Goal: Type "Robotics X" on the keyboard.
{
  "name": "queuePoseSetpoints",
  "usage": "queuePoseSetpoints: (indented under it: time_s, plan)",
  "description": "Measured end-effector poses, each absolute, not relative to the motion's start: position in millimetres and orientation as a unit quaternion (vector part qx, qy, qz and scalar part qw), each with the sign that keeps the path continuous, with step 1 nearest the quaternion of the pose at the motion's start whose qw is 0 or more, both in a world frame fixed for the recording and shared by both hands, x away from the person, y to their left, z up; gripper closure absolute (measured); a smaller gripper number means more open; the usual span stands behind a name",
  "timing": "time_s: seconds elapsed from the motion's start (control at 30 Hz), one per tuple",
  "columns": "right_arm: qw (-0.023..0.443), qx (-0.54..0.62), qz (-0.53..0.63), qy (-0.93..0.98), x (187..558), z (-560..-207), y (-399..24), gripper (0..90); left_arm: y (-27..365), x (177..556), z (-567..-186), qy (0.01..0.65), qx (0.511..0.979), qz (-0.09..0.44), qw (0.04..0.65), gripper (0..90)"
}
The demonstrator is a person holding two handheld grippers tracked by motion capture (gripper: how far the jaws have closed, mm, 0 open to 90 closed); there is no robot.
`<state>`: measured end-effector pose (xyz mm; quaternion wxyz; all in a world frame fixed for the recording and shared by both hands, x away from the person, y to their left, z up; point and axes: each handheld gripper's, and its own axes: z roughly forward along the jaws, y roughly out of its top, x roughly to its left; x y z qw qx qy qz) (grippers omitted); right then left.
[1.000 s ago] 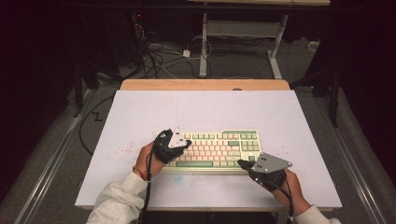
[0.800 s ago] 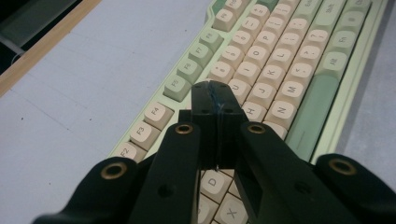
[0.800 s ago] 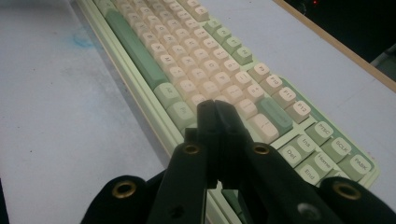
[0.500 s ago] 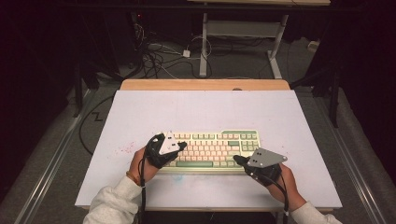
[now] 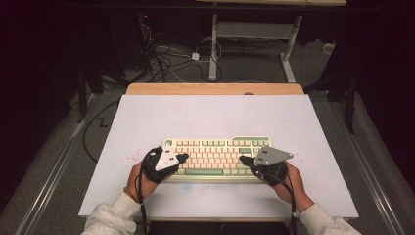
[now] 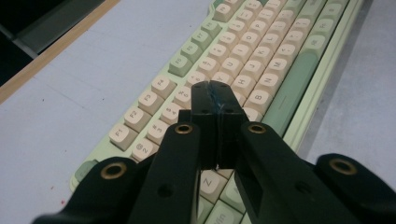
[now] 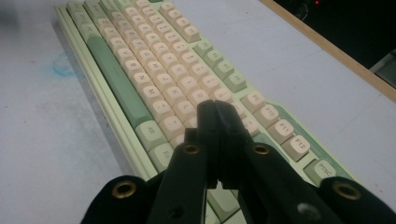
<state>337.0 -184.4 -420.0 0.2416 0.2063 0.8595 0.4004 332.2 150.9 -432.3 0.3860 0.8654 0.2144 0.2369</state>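
Observation:
A pale green keyboard [image 5: 215, 159] with cream and green keys lies near the front of the white table [image 5: 215, 117]. My left gripper [image 5: 183, 157] is shut and hovers over the keyboard's left end, its tips pointing right. In the left gripper view the keyboard [image 6: 261, 60] runs away under the left gripper [image 6: 214, 88], whose jaws are pressed together with nothing between them. My right gripper [image 5: 242, 160] is shut too, over the right part of the keys, pointing left. The right gripper [image 7: 215, 108] shows above the keyboard [image 7: 154, 70] near the letter keys.
A wooden strip [image 5: 215, 88] edges the table's far side. Beyond it stand a white metal frame [image 5: 254, 34] and loose cables [image 5: 166, 58] on the floor. A faint blue smudge [image 7: 63, 65] marks the table in front of the keyboard.
Both hands have slid left along the keyboard. The right gripper has come in from the keyboard's right end over the keys. Both stay shut.

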Motion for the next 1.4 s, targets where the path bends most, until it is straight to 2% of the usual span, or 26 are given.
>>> queuePoseSetpoints:
  time_s: [0.73, 1.4]
  plan:
    - [0.218, 0.18, 0.355, 0.891, 373, -432, -116, 90.0, 173, 315, -447, 0.23, 0.871, 0.222, 0.374, 87.4]
    - [0.211, 0.188, 0.333, 0.9, 391, -446, -104, 90.0, 174, 317, -446, 0.231, 0.868, 0.227, 0.375, 87.4]
